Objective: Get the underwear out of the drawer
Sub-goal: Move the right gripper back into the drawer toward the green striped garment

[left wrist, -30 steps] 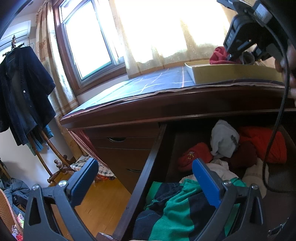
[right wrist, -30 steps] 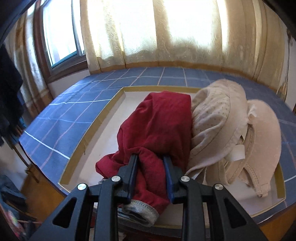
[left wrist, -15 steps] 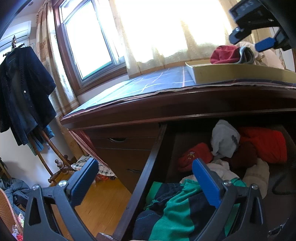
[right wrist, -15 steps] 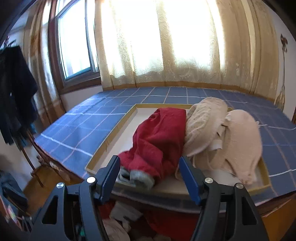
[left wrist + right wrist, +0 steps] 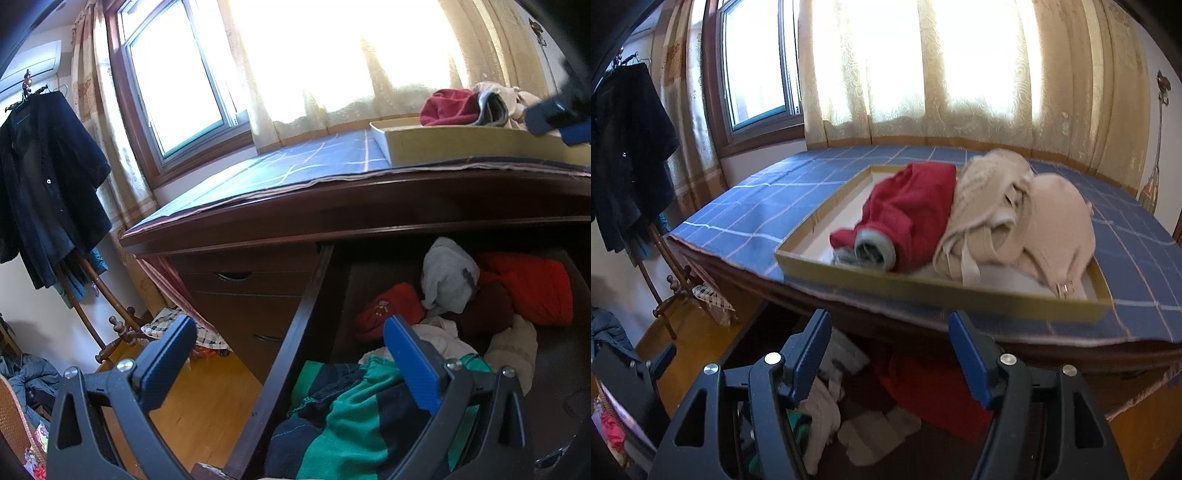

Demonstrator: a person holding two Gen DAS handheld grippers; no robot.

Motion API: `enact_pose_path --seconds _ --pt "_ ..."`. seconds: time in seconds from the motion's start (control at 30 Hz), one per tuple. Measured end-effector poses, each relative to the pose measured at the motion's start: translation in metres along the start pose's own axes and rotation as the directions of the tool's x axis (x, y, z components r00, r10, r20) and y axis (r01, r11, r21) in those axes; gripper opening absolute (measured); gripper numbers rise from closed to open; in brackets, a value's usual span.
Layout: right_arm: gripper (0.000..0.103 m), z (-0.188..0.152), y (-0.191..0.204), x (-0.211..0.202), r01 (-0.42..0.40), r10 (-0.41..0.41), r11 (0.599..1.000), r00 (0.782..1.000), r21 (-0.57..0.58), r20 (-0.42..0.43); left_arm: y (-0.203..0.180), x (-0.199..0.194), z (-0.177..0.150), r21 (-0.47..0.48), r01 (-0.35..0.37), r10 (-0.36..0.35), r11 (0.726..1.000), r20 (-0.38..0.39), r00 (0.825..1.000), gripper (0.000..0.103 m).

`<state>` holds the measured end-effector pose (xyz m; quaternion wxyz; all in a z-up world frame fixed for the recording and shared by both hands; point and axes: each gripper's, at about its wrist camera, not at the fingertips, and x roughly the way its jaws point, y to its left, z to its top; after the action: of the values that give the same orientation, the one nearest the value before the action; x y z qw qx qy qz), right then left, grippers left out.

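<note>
Red underwear [image 5: 912, 210] lies loose in the shallow cardboard tray [image 5: 923, 286] on the dresser top, against a beige bra [image 5: 1056, 214]. My right gripper [image 5: 888, 321] stands open in front of the tray, above the open drawer; its jaws have just been opening and nothing is between them. In the left wrist view the tray [image 5: 461, 144] and red underwear [image 5: 450, 109] show top right. My left gripper [image 5: 288, 326] is open and empty over the drawer's left wall [image 5: 295, 350]. Inside lie a red garment [image 5: 528, 284], a white piece [image 5: 448, 275] and green-navy striped cloth [image 5: 351, 417].
A blue checked cloth [image 5: 757, 206] covers the dresser top under the tray. Closed drawers [image 5: 240, 288] sit left of the open one. A coat stand with a dark jacket [image 5: 44, 184] stands at the left on the wooden floor [image 5: 207, 406]. Curtained windows lie behind.
My right gripper let go of the red underwear in the tray, opened wide and drew back toward the drawer front. The left gripper stayed where it was.
</note>
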<state>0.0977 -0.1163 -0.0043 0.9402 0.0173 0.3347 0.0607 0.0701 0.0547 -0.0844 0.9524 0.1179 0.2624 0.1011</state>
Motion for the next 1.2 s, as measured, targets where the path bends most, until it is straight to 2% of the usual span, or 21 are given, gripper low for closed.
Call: enact_pose_path --seconds 0.47,0.77,0.93,1.0,1.1,1.2 --pt "0.068 -0.066 -0.026 -0.017 -0.027 0.035 0.998 0.991 0.061 -0.133 0.000 0.001 -0.003 -0.012 0.008 -0.008 1.000 -0.009 1.000 0.103" --pt "0.068 -0.109 -0.046 -0.013 -0.020 0.057 0.991 0.957 0.133 -0.283 0.002 0.001 -0.004 -0.017 0.018 -0.018 1.000 -0.006 1.000 0.103" --pt "0.068 -0.118 -0.049 -0.024 -0.021 0.062 0.991 0.951 0.135 -0.304 0.003 0.002 -0.004 -0.020 0.020 -0.020 1.000 -0.006 1.000 0.103" --pt "0.068 -0.115 -0.047 -0.022 -0.042 0.085 0.989 0.950 0.144 -0.301 0.004 0.003 -0.004 -0.025 0.026 -0.026 0.999 -0.009 1.000 0.103" --pt "0.068 -0.108 -0.037 -0.016 -0.114 0.160 0.979 0.943 0.170 -0.293 0.006 0.004 -0.003 -0.035 0.040 -0.041 0.999 -0.015 0.999 0.103" --pt "0.068 -0.098 -0.023 -0.001 -0.232 0.293 0.946 0.911 0.225 -0.290 0.006 0.004 -0.003 -0.038 0.044 -0.045 0.998 -0.016 0.999 0.103"
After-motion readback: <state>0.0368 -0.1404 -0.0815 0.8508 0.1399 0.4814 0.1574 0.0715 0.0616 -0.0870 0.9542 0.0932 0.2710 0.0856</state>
